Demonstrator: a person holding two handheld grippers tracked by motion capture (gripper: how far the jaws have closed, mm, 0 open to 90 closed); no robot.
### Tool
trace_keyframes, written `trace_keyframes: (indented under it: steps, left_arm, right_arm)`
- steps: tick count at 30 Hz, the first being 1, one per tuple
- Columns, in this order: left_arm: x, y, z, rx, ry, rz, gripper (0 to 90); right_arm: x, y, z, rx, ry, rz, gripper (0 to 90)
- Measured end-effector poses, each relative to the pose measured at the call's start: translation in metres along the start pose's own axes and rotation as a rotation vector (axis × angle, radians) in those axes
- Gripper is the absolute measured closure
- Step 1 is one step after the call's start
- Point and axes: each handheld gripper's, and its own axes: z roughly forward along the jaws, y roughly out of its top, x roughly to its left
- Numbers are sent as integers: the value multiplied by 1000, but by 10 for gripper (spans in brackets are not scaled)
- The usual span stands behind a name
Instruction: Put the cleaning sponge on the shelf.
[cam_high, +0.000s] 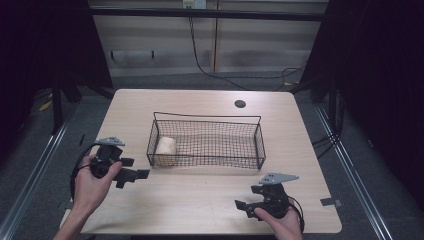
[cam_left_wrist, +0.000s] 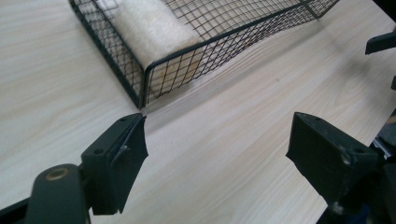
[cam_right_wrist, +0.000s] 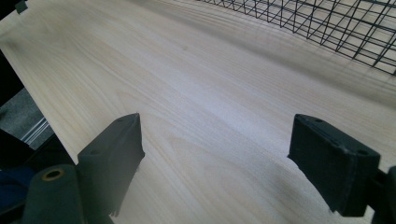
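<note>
A black wire basket (cam_high: 260, 145) stands mid-table, and a cream rolled towel (cam_high: 166, 146) lies in its left end. In the left gripper view the towel (cam_left_wrist: 149, 32) lies behind the basket's near corner (cam_left_wrist: 142, 88). My left gripper (cam_high: 136, 175) is open and empty, held by a hand just left of the basket's front corner. Its jaws are spread wide over bare wood (cam_left_wrist: 217, 140). At the table's front right my right gripper (cam_high: 243, 207) is also open with nothing between its jaws, pointing left over the tabletop (cam_right_wrist: 217, 135).
The pale wooden table (cam_high: 210, 195) has a round cable hole (cam_high: 240, 104) at the back. A strip of basket mesh (cam_right_wrist: 327, 23) crosses the top of the right gripper view. Dark curtains, cables and floor rails surround the table.
</note>
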Motion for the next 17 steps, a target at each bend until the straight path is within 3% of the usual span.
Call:
trace_keyframes:
  steps: [2,4,9,12,16,17]
  left_arm:
    - [2,-9,-3,-17,20,-42,199]
    - [3,-18,-4,-2,21,-49,200]
    - [7,-43,0,-15,58,-119,199]
    - [8,-56,4,-14,62,-130,199]
    - [6,-69,8,-11,25,-119,199]
    - [5,-72,10,-15,34,-112,199]
  right_arm:
    - [-1,0,1,2,-1,-1,170]
    - [0,0,2,4,1,3,170]
    - [0,0,3,12,6,5,162]
    - [1,-1,5,19,1,10,163]
    - [-1,-1,7,23,-20,11,164]
    - [-2,-1,7,21,-30,11,165]
